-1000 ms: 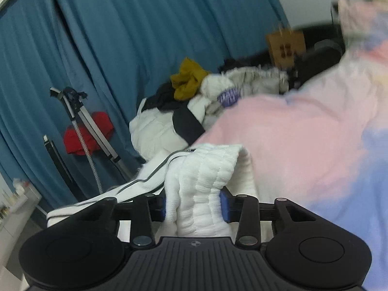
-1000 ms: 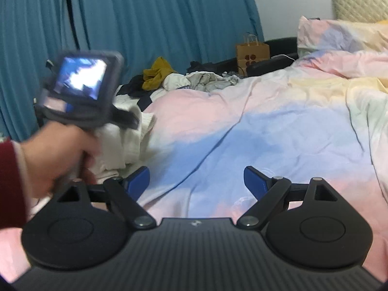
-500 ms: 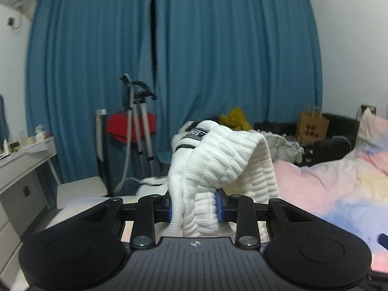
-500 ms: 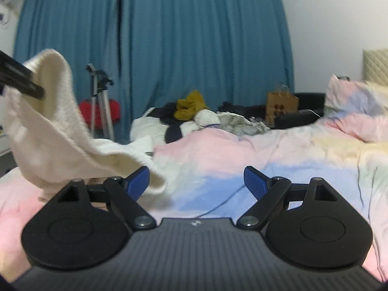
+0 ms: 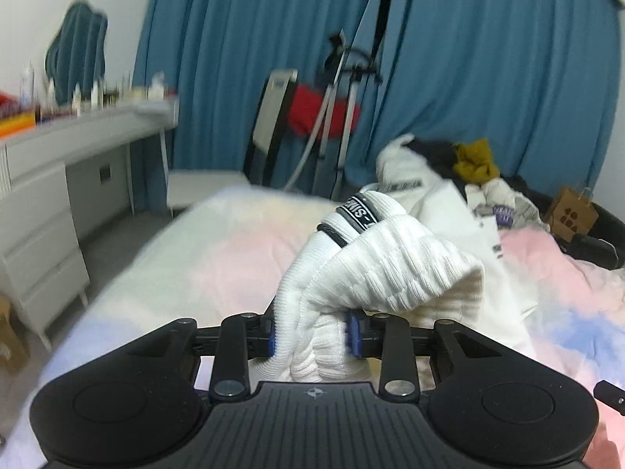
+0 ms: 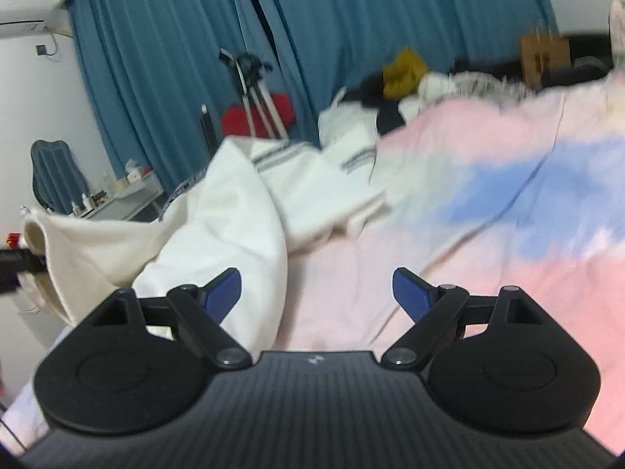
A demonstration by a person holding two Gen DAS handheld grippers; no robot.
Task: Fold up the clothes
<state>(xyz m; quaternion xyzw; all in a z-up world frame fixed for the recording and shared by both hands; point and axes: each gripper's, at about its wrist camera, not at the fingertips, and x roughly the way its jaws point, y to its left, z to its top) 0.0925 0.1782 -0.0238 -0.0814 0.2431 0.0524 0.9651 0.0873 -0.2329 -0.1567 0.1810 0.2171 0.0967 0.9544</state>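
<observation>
Lower centre of the left wrist view: left gripper (image 5: pixel 312 332) has a bunched white ribbed garment (image 5: pixel 386 273) between its blue pads (image 5: pixel 354 332), pads pressing on the knit from both sides; jaws are opening slightly, cloth not released. The bunch rises above the fingers and folds over to the right. A white band with black stripes and blurred lettering (image 5: pixel 359 211) sits at the top of the bunch, centre of frame.

Same garment in the right wrist view: it hangs at the left edge and drapes toward lower centre (image 6: pixel 218 226), just behind the right gripper's left finger. A bit of the left gripper (image 6: pixel 15 265) pokes in at far left, at the fabric's end.

Right gripper (image 6: pixel 316 293): jaws wide apart, nothing between them, only pastel pink-blue bedspread (image 6: pixel 488 203) past the fingers.

Background, left wrist view:
- pile of clothes (image 5: pixel 449 179) at centre right on the bed, mustard-yellow item (image 5: pixel 476 160) on top
- brown paper bag (image 5: pixel 572 215) at right edge
- tripod (image 5: pixel 343 117) with something red (image 5: pixel 312 117) behind it, top centre, against blue curtains (image 5: pixel 488 58)
- grey dresser (image 5: pixel 50 179) at left, small bottles on top, too blurred to identify

Both views are motion-blurred, finer details unreadable.
</observation>
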